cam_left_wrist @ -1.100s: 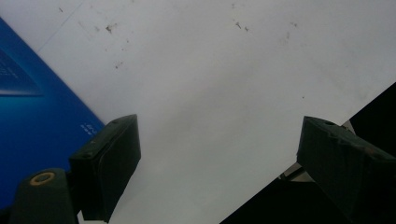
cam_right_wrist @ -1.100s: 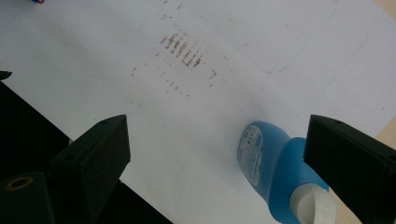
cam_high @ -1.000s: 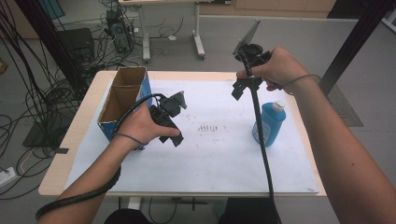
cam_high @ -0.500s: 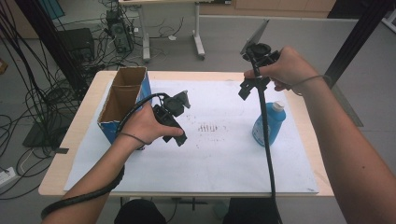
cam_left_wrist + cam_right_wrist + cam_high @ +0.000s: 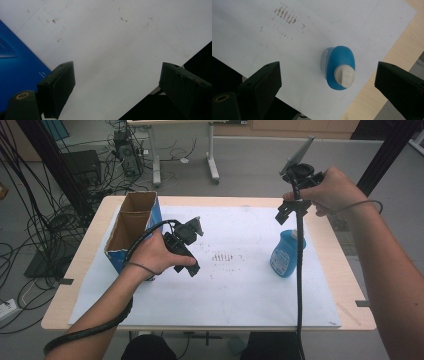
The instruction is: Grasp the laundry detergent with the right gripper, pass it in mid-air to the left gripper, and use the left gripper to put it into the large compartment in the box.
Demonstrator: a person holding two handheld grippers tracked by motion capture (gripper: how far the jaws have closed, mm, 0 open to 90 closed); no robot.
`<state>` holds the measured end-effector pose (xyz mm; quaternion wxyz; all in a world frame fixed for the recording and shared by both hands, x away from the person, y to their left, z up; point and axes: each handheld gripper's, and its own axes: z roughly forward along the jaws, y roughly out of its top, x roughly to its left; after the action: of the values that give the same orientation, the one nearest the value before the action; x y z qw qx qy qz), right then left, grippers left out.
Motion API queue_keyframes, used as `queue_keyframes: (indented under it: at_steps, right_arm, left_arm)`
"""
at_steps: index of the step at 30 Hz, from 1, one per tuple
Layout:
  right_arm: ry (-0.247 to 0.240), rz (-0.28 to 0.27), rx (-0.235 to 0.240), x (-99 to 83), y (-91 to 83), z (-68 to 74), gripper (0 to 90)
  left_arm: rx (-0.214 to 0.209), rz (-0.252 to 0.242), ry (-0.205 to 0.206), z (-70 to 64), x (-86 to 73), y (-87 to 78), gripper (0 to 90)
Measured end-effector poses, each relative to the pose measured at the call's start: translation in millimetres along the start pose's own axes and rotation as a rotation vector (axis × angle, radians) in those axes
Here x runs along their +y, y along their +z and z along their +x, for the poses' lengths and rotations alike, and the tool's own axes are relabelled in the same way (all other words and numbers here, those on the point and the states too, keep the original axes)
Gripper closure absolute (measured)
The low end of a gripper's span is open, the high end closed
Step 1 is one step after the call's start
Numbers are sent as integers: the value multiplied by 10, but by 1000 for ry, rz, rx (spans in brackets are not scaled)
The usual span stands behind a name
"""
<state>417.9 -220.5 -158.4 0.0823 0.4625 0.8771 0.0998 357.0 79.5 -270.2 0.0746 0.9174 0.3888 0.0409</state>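
Grasp not started: left gripper [image 5: 186,251], jaws spread and empty, hangs well left of the blue detergent bottle [image 5: 286,253] standing upright on the white sheet [image 5: 240,290], right gripper [image 5: 327,82] gaping directly above its cap, cardboard box [image 5: 131,227] beyond left.

A light wooden bench [image 5: 350,285] carries a large white sheet [image 5: 235,290] that covers most of its top, leaving bare wood along the edges. The sheet bears a patch of small dark marks [image 5: 222,256] near its middle. On the sheet, an open cardboard box with blue sides [image 5: 131,227] stands at the left, and a blue bottle with a white cap [image 5: 286,254] stands upright at the right.
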Motion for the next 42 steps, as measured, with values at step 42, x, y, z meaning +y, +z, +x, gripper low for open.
queue_keyframes:
  at_steps: [42]
  right_arm:
    - [114,-32,-8,-671,211,-398,67]
  left_arm:
    - [-12,-11,5,-49,2,59,138]
